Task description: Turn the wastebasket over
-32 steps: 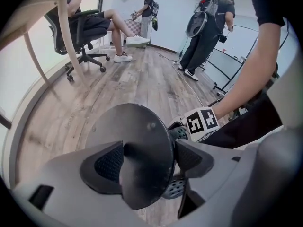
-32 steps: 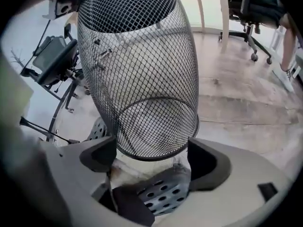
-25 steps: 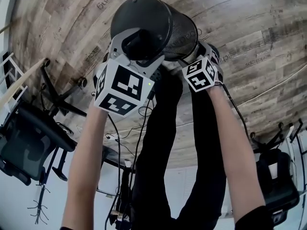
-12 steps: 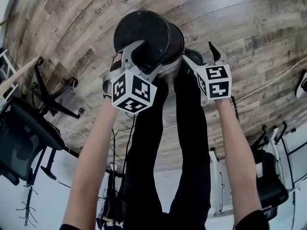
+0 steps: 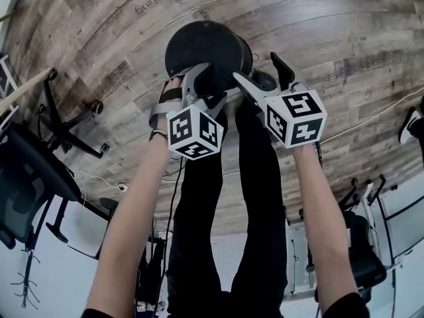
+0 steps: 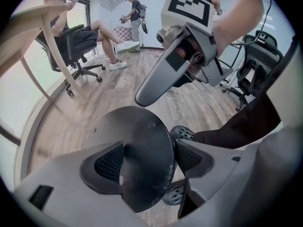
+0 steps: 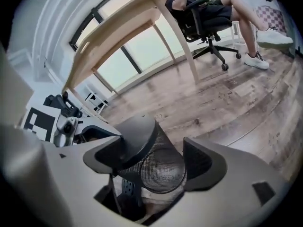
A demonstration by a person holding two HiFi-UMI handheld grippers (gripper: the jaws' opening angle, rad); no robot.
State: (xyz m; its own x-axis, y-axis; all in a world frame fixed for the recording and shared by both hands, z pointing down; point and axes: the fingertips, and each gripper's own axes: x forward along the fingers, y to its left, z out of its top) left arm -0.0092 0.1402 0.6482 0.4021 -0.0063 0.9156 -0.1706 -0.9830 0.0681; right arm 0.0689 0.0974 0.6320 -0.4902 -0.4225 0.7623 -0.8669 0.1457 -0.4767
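The black mesh wastebasket (image 5: 205, 45) hangs over the wooden floor with its solid round base turned up toward me. My left gripper (image 5: 200, 88) is shut across that base; in the left gripper view the base disc (image 6: 137, 141) fills the gap between both pads (image 6: 109, 162). My right gripper (image 5: 264, 78) stands open just right of the basket and apart from it. In the right gripper view the wastebasket (image 7: 158, 167) shows tilted beyond the open right gripper (image 7: 151, 162), mesh wall below, base on top.
My black trouser legs (image 5: 258, 177) and a perforated dark shoe (image 6: 182, 134) are right under the basket. Office chairs (image 5: 33, 177) stand at the left and lower right. A wooden table leg (image 7: 182, 46), a seated person (image 6: 90, 32) and a floor cable (image 5: 371, 118) lie around.
The basket has turned from lying on its side to base up, still in the left gripper. The right gripper has come off its side and risen, open.
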